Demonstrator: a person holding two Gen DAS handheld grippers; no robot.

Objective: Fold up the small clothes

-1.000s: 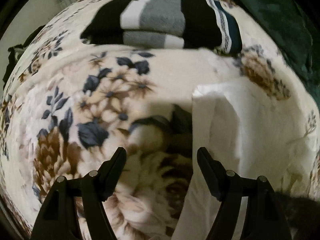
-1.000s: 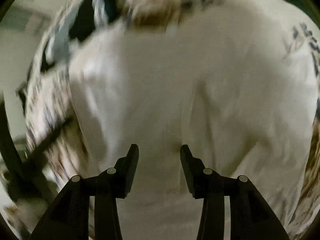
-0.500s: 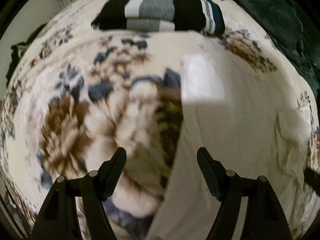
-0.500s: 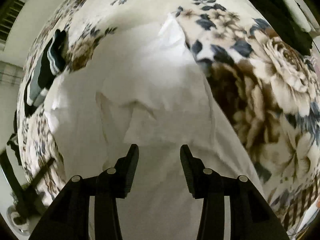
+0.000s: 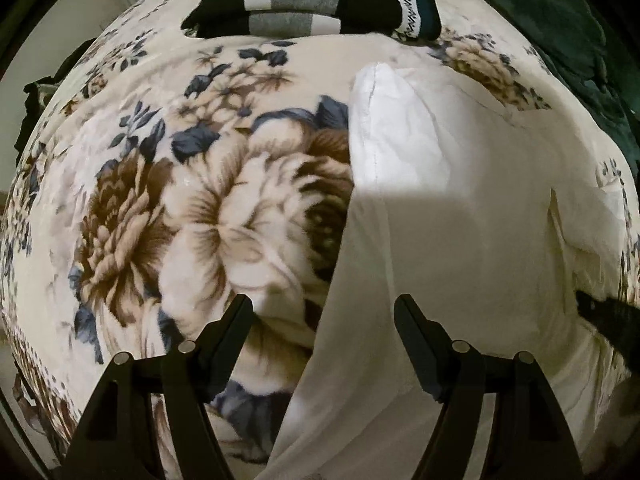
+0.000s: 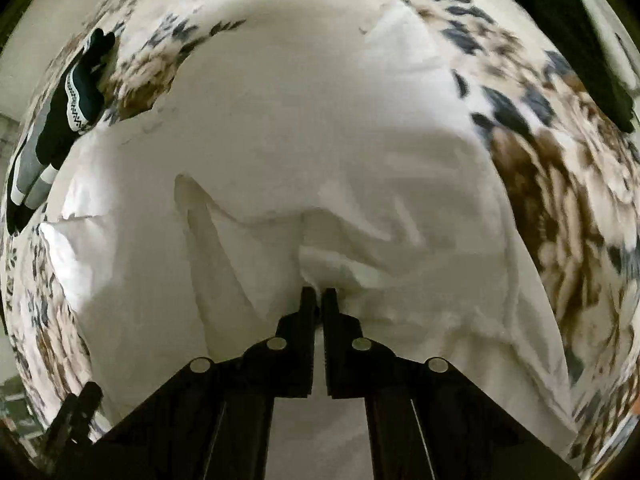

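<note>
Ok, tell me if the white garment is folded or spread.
Mostly spread: the white garment lies open across the floral blanket, one fold pinched by the right gripper.

You're in a home bedroom: a floral blanket point(image 5: 168, 208) covers the bed, with folded clothes point(image 5: 320, 4) stacked at its far edge.

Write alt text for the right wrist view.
The right gripper is shut on a raised pinch of the white garment, which lies spread over a floral blanket. A folded black, grey and white striped garment lies at the far left edge.
</note>
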